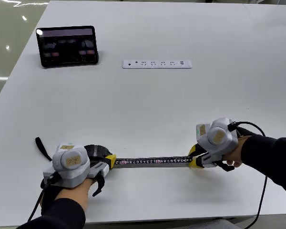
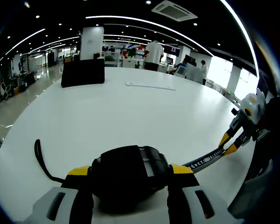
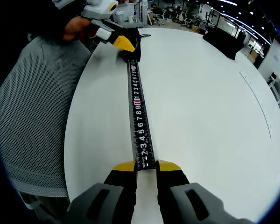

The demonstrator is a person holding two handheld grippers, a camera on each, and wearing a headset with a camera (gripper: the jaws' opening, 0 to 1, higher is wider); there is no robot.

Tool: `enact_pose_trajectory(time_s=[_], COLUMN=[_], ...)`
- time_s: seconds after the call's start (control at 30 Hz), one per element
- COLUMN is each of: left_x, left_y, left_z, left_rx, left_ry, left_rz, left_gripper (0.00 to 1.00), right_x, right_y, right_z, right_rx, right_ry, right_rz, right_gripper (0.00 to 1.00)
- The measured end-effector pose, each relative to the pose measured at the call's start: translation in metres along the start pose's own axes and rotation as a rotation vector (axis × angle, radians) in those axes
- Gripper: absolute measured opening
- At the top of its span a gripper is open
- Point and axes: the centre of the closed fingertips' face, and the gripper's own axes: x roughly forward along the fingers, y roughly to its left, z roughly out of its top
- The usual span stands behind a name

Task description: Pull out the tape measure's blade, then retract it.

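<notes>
Head view: from above the near edge of the table (image 1: 148, 109), tilted forward and down, at mid range. Left gripper view: low over the tabletop, tight on the tape measure case (image 2: 130, 170), facing the far power strip (image 2: 149, 86) and tablet (image 2: 83, 72). Right gripper view: low too, sighting along the blade (image 3: 139, 107) toward the tape measure case. Shared by all three: blade and tape measure case.

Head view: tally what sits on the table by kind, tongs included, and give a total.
Tape measure: 1
Power strip: 1
Tablet: 1
Tongs: 2 (left tongs, right tongs)
Total: 5
</notes>
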Motion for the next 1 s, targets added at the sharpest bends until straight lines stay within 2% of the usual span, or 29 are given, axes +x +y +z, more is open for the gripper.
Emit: enact_pose_trajectory(time_s=[1.0], left_x=[0.000], left_y=[0.000], left_z=[0.000], left_rx=[-0.001], left_ry=[0.003], left_rz=[-0.004], left_gripper=[0.60], right_x=[0.007], right_y=[0.001], right_z=[0.016], right_rx=[-0.002], right_ry=[-0.016], right_rz=[0.004], right_gripper=[0.11])
